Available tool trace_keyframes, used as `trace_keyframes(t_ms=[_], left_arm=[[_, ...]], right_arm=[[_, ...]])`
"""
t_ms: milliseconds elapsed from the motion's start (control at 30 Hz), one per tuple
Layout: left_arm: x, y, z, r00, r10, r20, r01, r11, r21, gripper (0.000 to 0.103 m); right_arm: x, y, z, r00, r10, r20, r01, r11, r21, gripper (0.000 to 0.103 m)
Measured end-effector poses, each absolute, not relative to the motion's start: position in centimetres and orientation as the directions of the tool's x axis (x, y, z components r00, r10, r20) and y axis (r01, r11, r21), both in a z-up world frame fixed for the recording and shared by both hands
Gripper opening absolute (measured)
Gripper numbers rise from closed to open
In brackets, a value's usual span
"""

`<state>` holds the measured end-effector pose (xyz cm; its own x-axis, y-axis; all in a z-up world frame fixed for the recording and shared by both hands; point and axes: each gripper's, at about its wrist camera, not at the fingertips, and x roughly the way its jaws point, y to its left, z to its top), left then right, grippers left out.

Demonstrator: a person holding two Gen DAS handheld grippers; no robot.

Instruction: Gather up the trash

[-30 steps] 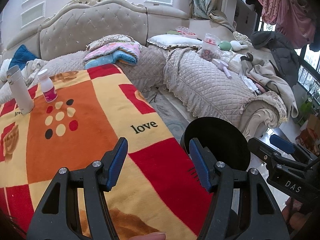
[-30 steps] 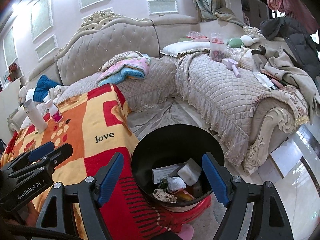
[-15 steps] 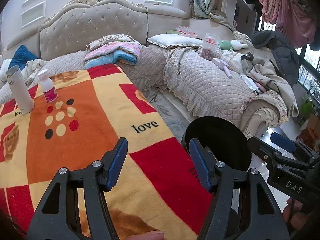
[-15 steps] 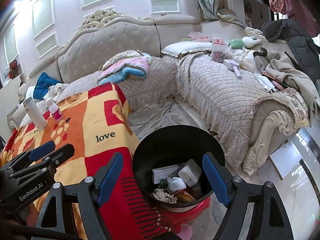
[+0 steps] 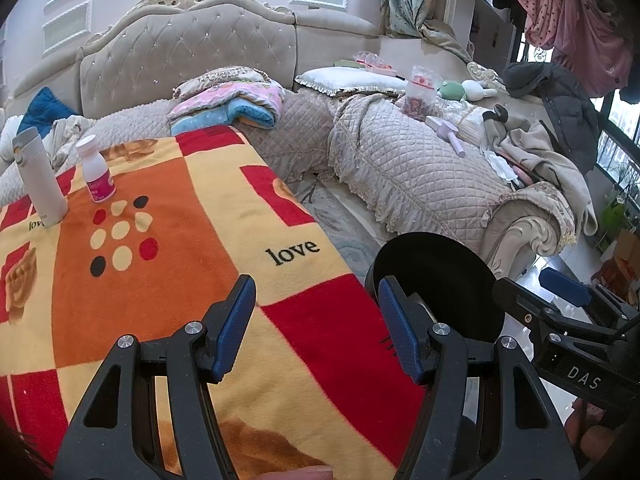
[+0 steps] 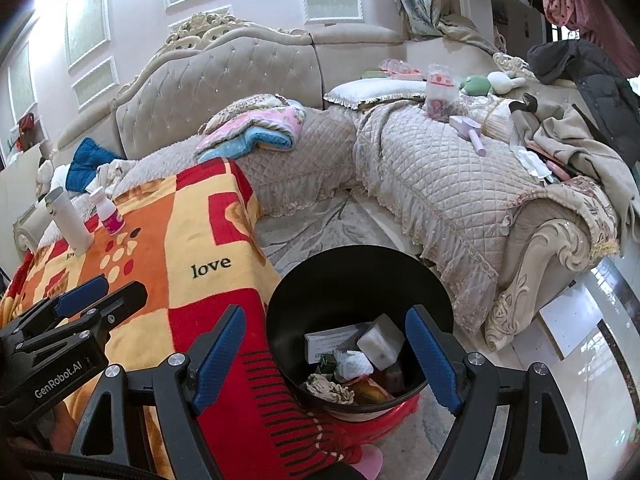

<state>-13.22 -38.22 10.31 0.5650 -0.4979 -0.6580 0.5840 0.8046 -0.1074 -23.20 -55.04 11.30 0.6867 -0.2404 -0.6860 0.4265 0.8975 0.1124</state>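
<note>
- One black trash bin (image 6: 360, 280) stood on the floor at the table's corner, at 6 o'clock in the right wrist view and at 4 o'clock in the left wrist view (image 5: 436, 276).
- The trash (image 6: 356, 364) lay in the bottom of the bin: one white printed card, one pale block, one crumpled white tissue, one beige crumpled piece, and darker scraps too small to count.
- One red base (image 6: 396, 412) showed under the bin's lower edge.
- The right claw (image 6: 326, 356) hung above the bin with its two blue pads spread wide, nothing between them but the view down into the bin.
- The left claw (image 5: 316, 328) hovered over the table's near edge, its two pads also apart and empty.
- In the right wrist view the left claw's side (image 6: 76, 308) read "GenRobot.AI"; in the left wrist view the right claw's body (image 5: 560, 312) read "DAS".
- One blanket (image 5: 180, 240) in red, orange and yellow covered the table, with "love" printed in black once at centre and again, partly hidden, at 9 o'clock.
- Two containers stood on it at 10 o'clock: one tall white flask (image 5: 38, 178) and one small white bottle (image 5: 96, 170) with a pink label, its writing unreadable.
- One quilted beige corner sofa (image 5: 400, 168) ran from 11 to 3 o'clock, carrying one folded pink-and-blue blanket (image 5: 232, 100), one white pillow (image 5: 352, 78) and one lilac brush (image 5: 448, 132).
</note>
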Motion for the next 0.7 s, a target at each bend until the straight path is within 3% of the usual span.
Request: trace_keyframes(t_ms=[700], left_arm=[[-12.83, -38.58, 9.37, 0.548, -0.491, -0.677, 0.575, 0.809, -0.122, 0.063]], right_arm=[[-22.71, -55.36, 10.73, 0.669, -0.235, -0.705, 0.431, 0.896, 0.11, 0.081]])
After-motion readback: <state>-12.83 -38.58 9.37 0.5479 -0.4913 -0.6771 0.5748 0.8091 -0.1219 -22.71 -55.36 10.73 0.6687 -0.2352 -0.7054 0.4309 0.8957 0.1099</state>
